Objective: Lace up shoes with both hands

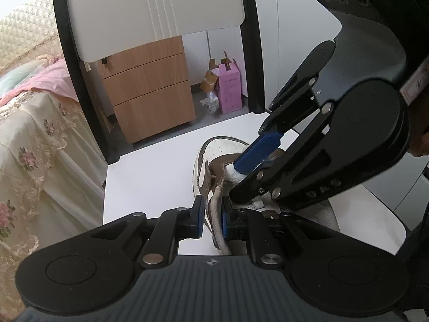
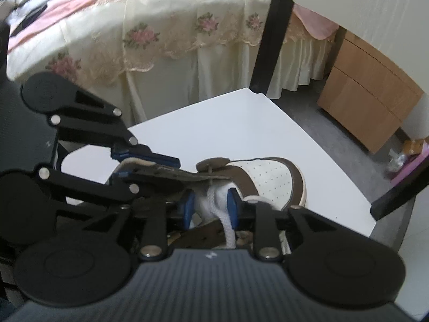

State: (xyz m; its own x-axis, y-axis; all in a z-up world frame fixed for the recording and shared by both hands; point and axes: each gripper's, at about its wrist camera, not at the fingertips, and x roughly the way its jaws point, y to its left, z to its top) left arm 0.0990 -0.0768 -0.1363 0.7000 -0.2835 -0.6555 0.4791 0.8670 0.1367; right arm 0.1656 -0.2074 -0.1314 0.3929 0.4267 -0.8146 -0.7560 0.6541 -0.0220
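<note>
The brown-and-white leather sneaker (image 2: 270, 177) lies on the white square surface (image 2: 228, 123), toe pointing away from me toward the wooden drawer cabinet (image 1: 150, 91), with the bed draped in a floral lace cover (image 2: 139, 35) off to the side. My left tool (image 1: 211, 217) is clenched on the brown eyelet flap of the shoe's upper (image 1: 214, 204), its blue pads pinching that edge and holding it up so the holes stay presented. My right tool (image 2: 210, 206) sits over the tongue with its jaws parted; the thick white woven lace (image 2: 228, 228) runs between the blue pads (image 2: 187, 206) but, as far as I can see, neither pad presses on it, so I count it released. I judge the step in hand to be re-gripping the lace for the next eyelet. To do it well I should keep the left grip steady so the flap does not fold over, close the right tool on the lace close to its free end rather than mid-length, and keep the lace flat and untwisted. Whether the lace tip is already through a hole I cannot tell; the tools hide it.
</note>
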